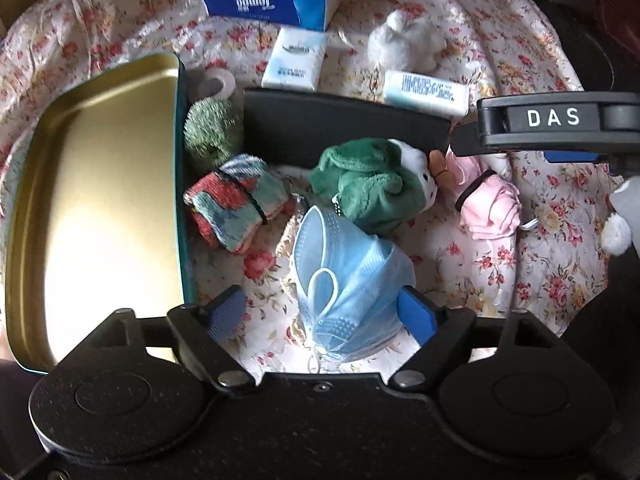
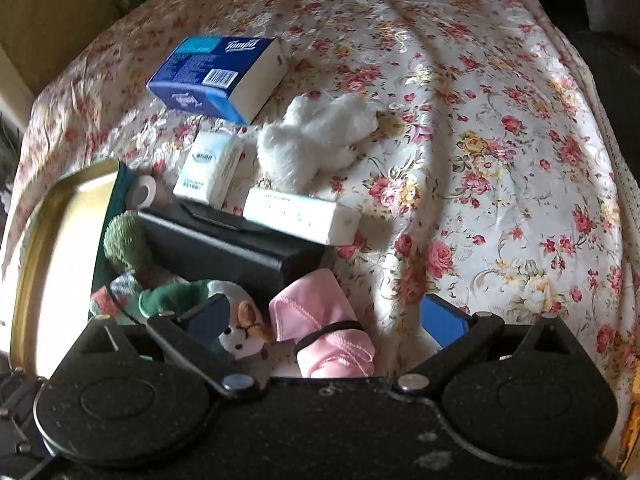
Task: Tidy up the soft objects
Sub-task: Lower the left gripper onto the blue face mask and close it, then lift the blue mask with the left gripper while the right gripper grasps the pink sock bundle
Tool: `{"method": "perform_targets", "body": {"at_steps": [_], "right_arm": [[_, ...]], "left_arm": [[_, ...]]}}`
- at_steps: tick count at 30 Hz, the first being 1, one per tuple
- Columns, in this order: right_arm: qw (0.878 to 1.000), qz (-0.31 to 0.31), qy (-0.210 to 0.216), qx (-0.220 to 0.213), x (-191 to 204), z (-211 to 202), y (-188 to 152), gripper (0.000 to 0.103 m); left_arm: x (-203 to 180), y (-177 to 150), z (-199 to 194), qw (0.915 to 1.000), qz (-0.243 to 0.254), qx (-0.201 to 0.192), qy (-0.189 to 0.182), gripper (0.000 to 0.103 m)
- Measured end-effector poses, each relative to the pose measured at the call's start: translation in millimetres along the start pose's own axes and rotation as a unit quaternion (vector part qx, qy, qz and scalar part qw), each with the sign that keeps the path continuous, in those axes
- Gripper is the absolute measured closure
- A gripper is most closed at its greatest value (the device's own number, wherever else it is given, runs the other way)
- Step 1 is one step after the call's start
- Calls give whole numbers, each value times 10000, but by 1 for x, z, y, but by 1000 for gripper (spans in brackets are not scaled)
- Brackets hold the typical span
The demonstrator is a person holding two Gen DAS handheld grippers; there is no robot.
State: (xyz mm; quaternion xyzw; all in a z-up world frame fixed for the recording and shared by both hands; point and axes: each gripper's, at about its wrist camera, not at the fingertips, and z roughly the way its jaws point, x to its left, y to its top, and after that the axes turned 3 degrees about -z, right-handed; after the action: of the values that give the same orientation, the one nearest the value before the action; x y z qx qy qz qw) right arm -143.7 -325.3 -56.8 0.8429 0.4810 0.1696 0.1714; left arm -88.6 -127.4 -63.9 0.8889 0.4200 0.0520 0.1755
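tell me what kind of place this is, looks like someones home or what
Most likely a home, perhaps a table or bed spread with a floral cloth. Everyday household things lie on it: a Tempo tissue pack, a white plush toy, a blue face mask and an open gold-lined tin.

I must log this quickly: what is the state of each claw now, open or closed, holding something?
Left claw: open, around the blue face mask, not closed on it.
Right claw: open, above the pink cloth roll, holding nothing.
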Motion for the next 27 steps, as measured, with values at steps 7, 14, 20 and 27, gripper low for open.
{"method": "perform_targets", "body": {"at_steps": [7,14,20,27], "right_arm": [[9992,356,195,0,-11,1,3,1],[9996,185,191,113,-6,-7,3,1],[9989,-323,-136,326,4,-18,1,1],[9888,-1238,-337,760,24,-6,-5,8]], "left_arm": [[-9,3,8,9991,176,237,-298,51],[-8,4,3,9985,160,261,-453,61],[-4,4,-11,9983,92,115,-570,61],[10,3,-29,9981,-114,-73,-609,61]]}}
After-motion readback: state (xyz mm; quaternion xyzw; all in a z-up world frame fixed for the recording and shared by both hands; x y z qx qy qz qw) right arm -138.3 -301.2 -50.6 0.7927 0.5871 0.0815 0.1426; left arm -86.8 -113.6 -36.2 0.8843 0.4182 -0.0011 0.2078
